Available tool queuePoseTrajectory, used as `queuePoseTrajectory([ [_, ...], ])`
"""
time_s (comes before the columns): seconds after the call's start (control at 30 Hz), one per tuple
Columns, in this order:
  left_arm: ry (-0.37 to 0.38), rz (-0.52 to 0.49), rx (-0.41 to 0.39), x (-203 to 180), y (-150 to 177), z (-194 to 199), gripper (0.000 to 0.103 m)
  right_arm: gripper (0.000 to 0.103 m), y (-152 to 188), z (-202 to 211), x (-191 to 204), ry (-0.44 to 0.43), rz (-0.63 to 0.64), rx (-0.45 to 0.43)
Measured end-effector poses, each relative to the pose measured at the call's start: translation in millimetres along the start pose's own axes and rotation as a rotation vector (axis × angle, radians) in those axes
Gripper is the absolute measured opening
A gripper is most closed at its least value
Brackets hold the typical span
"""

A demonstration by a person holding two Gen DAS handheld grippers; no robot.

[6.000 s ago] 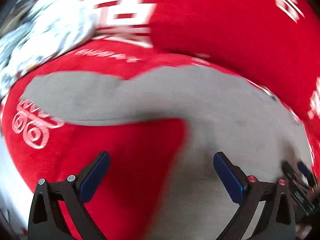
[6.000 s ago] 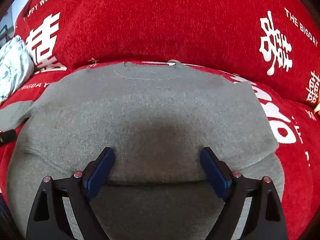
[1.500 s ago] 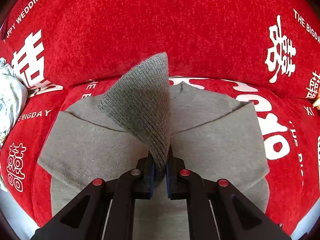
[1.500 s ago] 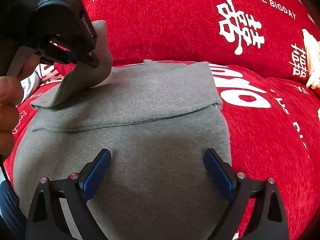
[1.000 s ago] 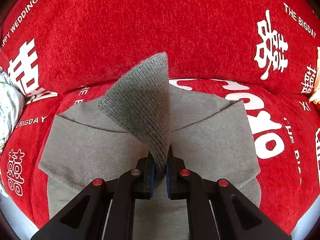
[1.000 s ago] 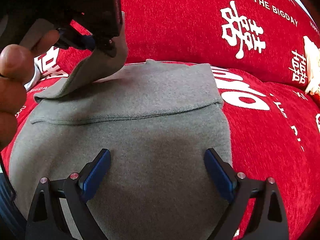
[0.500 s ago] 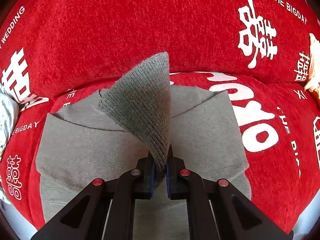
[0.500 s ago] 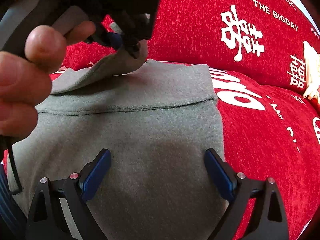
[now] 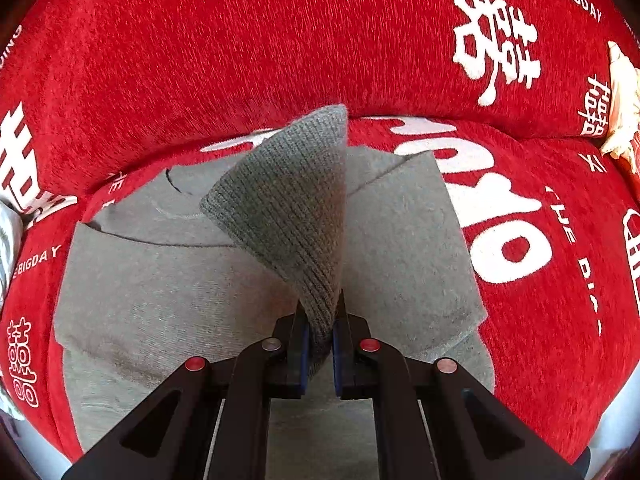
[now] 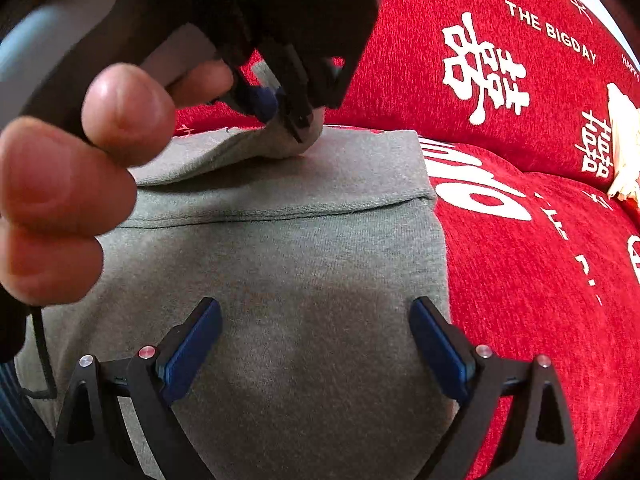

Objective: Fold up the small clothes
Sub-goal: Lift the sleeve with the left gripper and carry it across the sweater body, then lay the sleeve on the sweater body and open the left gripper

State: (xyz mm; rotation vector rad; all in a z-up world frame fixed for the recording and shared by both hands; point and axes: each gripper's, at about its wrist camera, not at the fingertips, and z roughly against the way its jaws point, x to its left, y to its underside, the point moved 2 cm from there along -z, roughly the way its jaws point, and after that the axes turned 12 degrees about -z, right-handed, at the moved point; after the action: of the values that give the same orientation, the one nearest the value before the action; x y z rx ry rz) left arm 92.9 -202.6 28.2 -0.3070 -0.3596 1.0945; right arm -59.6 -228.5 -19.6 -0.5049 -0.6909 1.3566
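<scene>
Left tool (image 9: pixel 319 322) pinches my sweater's (image 9: pixel 168 304) cuff (image 9: pixel 292 216); right tool (image 10: pixel 316 338) gapes over it, hand (image 10: pixel 68 184) blocking; red sofa (image 9: pixel 240 48) beneath.

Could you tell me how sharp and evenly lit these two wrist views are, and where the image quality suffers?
Left wrist view: sharp, evenly lit, fisheye bending the red cover; ribbed cuff crisp. Right wrist view: hand looms soft and oversized; the sweater carries a dark shadow between the right gripper fingers.
</scene>
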Motion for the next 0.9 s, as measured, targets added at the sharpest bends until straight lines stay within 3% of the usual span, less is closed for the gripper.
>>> queuePoseTrajectory([
  [0.5, -0.015, -0.019, -0.020, -5.1, 0.9, -8.1, 0.009, 0.098, 1.9, 0.4, 1.4, -0.004, 0.002, -0.008],
  [0.9, 0.061, 0.001, 0.037, -1.1, 4.4, -22.2, 0.010, 0.098, 1.4, 1.5, 1.1, -0.007, 0.000, -0.011],
])
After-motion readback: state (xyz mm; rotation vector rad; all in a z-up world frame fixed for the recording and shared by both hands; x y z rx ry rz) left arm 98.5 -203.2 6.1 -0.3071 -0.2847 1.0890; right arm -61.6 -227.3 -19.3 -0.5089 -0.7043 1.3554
